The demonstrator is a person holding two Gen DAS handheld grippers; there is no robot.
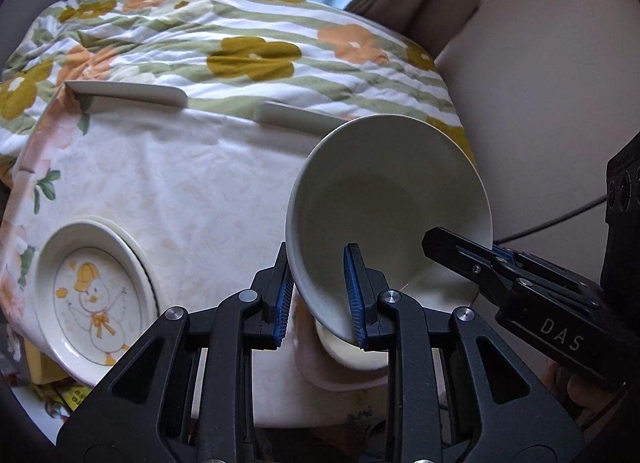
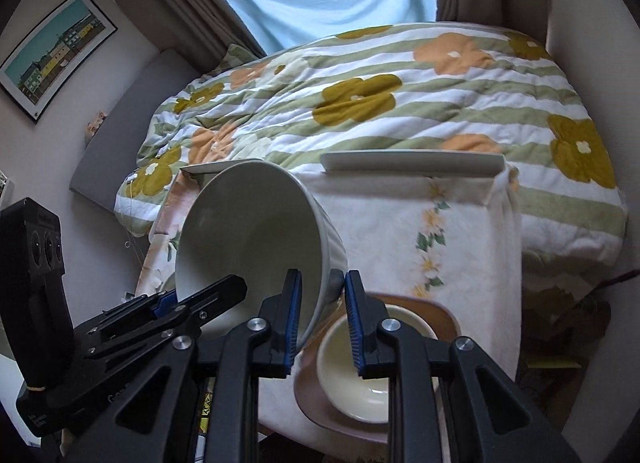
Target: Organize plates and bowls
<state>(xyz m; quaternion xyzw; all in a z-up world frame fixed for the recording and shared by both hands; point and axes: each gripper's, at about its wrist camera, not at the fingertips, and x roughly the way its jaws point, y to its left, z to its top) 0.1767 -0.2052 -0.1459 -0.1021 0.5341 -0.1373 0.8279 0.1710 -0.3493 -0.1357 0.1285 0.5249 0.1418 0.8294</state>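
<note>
A large white bowl (image 1: 384, 191) with a ribbed outer wall (image 2: 248, 231) hangs tilted above the table, mouth turned away from me. My left gripper (image 1: 318, 259) is shut on its near rim, one pad inside and one outside. My right gripper (image 2: 323, 283) is shut on the rim at the other side; it shows at the right in the left wrist view (image 1: 460, 243). The left gripper (image 2: 208, 295) appears at the left in the right wrist view. Under the held bowl a small cream bowl (image 2: 360, 375) sits on a pinkish plate (image 2: 312, 395).
A plate with a duck picture (image 1: 92, 295) lies at the table's near left. The table (image 1: 180, 183) wears a pale flowered cloth, with white raised rails (image 2: 412, 161) along its far edge. Behind it lies a flowered striped quilt (image 1: 240, 43), then curtains and walls.
</note>
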